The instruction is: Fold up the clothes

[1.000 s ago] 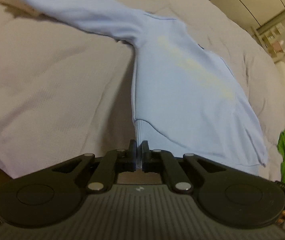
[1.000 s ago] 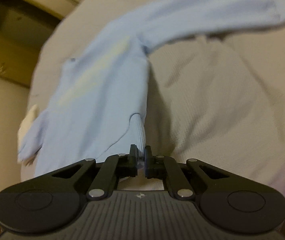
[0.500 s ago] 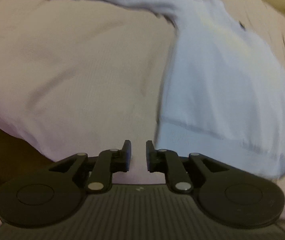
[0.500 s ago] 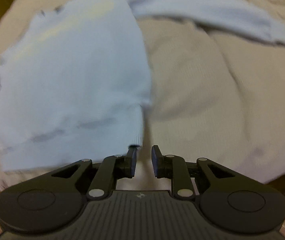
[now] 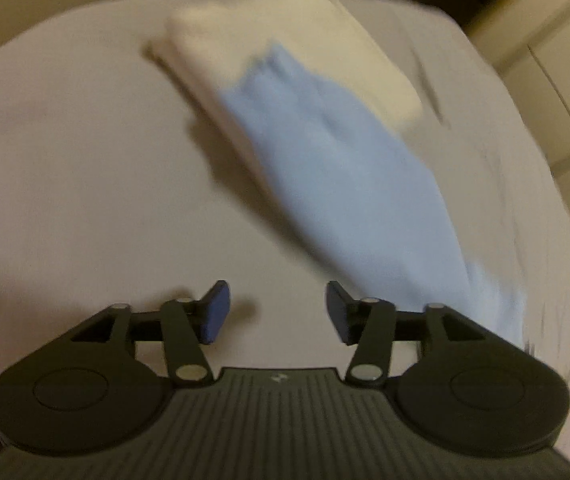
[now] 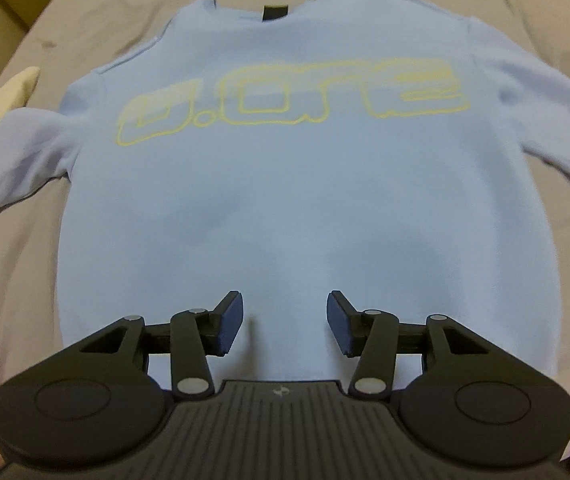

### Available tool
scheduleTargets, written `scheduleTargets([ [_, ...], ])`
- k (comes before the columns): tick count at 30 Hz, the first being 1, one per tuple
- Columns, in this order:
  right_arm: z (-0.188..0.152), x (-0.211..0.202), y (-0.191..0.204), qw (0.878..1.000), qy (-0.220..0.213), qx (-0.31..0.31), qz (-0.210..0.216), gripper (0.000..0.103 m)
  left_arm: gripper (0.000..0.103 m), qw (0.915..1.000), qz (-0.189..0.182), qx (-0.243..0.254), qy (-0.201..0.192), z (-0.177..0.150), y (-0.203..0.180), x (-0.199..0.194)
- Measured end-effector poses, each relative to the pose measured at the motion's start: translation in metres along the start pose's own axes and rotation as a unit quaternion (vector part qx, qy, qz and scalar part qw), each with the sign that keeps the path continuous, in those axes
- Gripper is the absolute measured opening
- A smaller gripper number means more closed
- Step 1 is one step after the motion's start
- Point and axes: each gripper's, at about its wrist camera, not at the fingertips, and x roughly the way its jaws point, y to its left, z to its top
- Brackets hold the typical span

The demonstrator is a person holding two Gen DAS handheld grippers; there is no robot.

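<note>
Your right gripper (image 6: 283,322) is spread wide and holds nothing — it hovers over the lower part of the light blue sweatshirt (image 6: 285,184), which lies flat on the grey bed cover (image 6: 545,8), yellow letters up. Your left gripper (image 5: 277,312) is also spread, empty, near the sweatshirt's sleeve (image 5: 337,168), whose end lies on a cream pillow (image 5: 285,40).

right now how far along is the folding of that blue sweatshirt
Done: the light blue sweatshirt lies spread flat on the bed, yellow lettering up, both sleeves out to the sides. In hand: nothing; the left gripper and right gripper are both open and empty. The left one faces the sleeve draped over a cream pillow. Left: every fold, sleeves first probably.
</note>
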Motion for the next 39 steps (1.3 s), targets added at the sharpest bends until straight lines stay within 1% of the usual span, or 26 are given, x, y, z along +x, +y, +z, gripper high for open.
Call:
scheduleTargets([
  [1,0.001,0.003,0.003,1.000,0.006,0.004,-0.002,0.051,0.051,0.9998,-0.002,-0.018,-0.010,0.014,0.004,0.009],
  [3,0.000,0.008,0.001,1.000,0.019,0.010,-0.010,0.053,0.050,0.9982,-0.018,-0.054,-0.020,0.030,0.012,0.023],
  [4,0.001,0.010,0.002,0.999,0.025,0.013,-0.016,0.056,0.044,0.9969,-0.027,-0.069,-0.025,0.037,0.015,0.030],
  [5,0.001,0.012,0.002,0.999,0.031,0.014,-0.022,0.058,0.036,0.9966,-0.035,-0.070,-0.025,0.041,0.015,0.034],
  [6,0.001,0.013,0.002,0.999,0.037,0.015,-0.027,0.058,0.014,0.9963,-0.043,-0.070,-0.024,0.043,0.014,0.038],
  [7,0.002,0.015,0.003,0.998,0.041,0.016,-0.033,0.058,0.011,0.9959,-0.051,-0.070,-0.023,0.046,0.014,0.042],
  [8,0.002,0.016,0.003,0.998,0.044,0.017,-0.038,0.058,0.006,0.9963,-0.059,-0.052,-0.034,0.046,0.010,0.034],
  [10,0.003,0.018,0.003,0.998,0.050,0.020,-0.045,0.058,0.006,0.9961,-0.067,-0.010,-0.056,0.043,0.001,0.016],
  [12,0.004,0.019,0.004,0.997,0.051,0.020,-0.049,0.058,0.006,0.9957,-0.050,0.031,-0.071,0.033,-0.006,-0.001],
  [14,0.007,0.020,0.006,0.997,0.050,0.021,-0.051,0.058,0.006,0.9953,-0.003,0.067,-0.069,0.020,-0.006,0.001],
  [17,0.009,0.022,0.008,0.997,0.049,0.022,-0.048,0.058,0.008,0.9938,0.058,0.090,-0.030,0.004,0.003,0.033],
  [19,0.009,0.024,0.008,0.998,0.050,0.017,-0.046,0.058,0.014,0.9903,0.083,0.108,-0.025,0.000,0.002,0.049],
  [21,0.007,0.020,0.008,0.998,0.049,0.011,-0.047,0.059,0.015,0.9871,0.099,0.121,-0.035,-0.001,-0.007,0.047],
  [22,0.008,0.018,0.006,0.998,0.047,0.010,-0.048,0.060,0.021,0.9853,0.106,0.128,-0.040,-0.001,-0.011,0.045],
  [23,0.007,0.015,0.003,0.998,0.043,0.010,-0.046,0.063,0.025,0.9816,0.119,0.142,-0.049,-0.003,-0.016,0.041],
  [24,0.006,0.011,-0.003,0.998,0.036,0.014,-0.045,0.065,0.032,0.9766,0.136,0.158,-0.054,-0.008,-0.018,0.034],
  [25,0.005,0.006,-0.010,0.998,0.029,0.019,-0.044,0.066,0.032,0.9709,0.153,0.174,-0.059,-0.013,-0.020,0.026],
  [26,0.003,0.001,-0.017,0.999,0.023,0.023,-0.042,0.066,0.032,0.9689,0.157,0.182,-0.059,-0.019,-0.018,0.016],
  [27,0.001,-0.004,-0.027,0.998,0.016,0.032,-0.042,0.066,0.032,0.9704,0.151,0.182,-0.049,-0.028,-0.016,0.006],
  [28,-0.002,-0.008,-0.038,0.998,0.009,0.041,-0.043,0.066,0.032,0.9741,0.139,0.175,-0.030,-0.036,-0.014,-0.001],
  [29,-0.006,-0.012,-0.050,0.998,0.003,0.051,-0.044,0.066,0.032,0.9781,0.119,0.171,-0.009,-0.045,-0.006,-0.019],
  [31,-0.018,-0.021,-0.079,0.996,-0.008,0.070,-0.047,0.066,0.032,0.9827,0.059,0.171,0.038,-0.080,-0.008,-0.040],
  [32,-0.026,-0.025,-0.094,0.996,-0.013,0.079,-0.048,0.066,0.034,0.9819,0.031,0.178,0.059,-0.101,-0.012,-0.048],
  [34,-0.043,-0.032,-0.127,0.994,-0.022,0.101,-0.046,0.066,0.042,0.9771,-0.022,0.186,0.100,-0.145,-0.023,-0.055],
  [36,-0.061,-0.039,-0.160,0.991,-0.031,0.124,-0.038,0.067,0.048,0.9678,-0.076,0.194,0.141,-0.189,-0.034,-0.061],
  [39,-0.088,-0.042,-0.200,0.988,-0.039,0.149,-0.009,0.067,0.055,0.9657,-0.065,0.204,0.147,-0.228,-0.038,-0.055],
])
